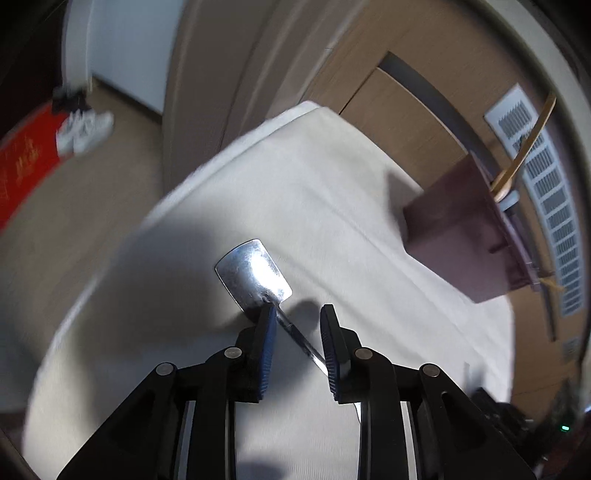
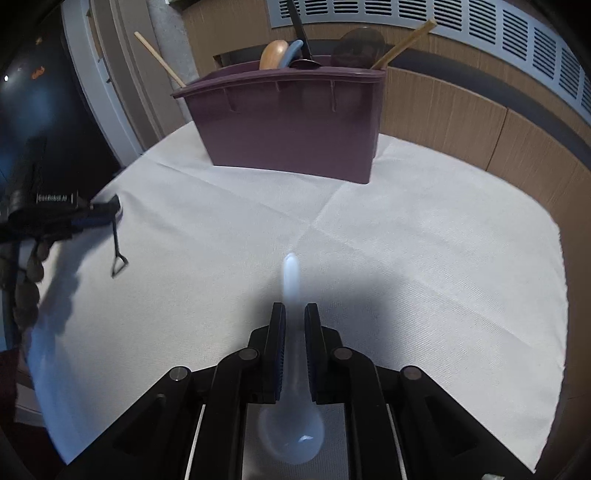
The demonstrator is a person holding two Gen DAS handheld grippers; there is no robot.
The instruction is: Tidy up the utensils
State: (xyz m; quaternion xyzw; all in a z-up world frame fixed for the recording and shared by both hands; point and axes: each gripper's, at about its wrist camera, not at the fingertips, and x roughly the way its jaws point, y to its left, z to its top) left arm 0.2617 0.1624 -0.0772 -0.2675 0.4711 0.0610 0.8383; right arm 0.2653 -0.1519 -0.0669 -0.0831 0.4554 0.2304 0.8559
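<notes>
A steel spatula [image 1: 253, 277] lies on the white cloth, and its thin handle runs back between the blue pads of my left gripper [image 1: 297, 317]. The jaws stand apart and do not squeeze it. In the right wrist view, that gripper [image 2: 92, 216] is at the far left, with the spatula [image 2: 118, 264] below it. My right gripper [image 2: 294, 314] has a translucent white spoon [image 2: 291, 432] between its narrowly parted pads. Its handle points forward and its bowl is near the camera. A maroon bin [image 2: 291, 125] at the back holds several utensils; it shows as the bin [image 1: 458, 236] on the right for the left camera.
The table [image 2: 424, 258] wears a creased white cloth and ends close on the left and right. Behind the bin are wood wall panels and a vent grille [image 2: 480, 26]. White shoes [image 1: 83, 131] and a red mat [image 1: 22, 170] lie on the floor.
</notes>
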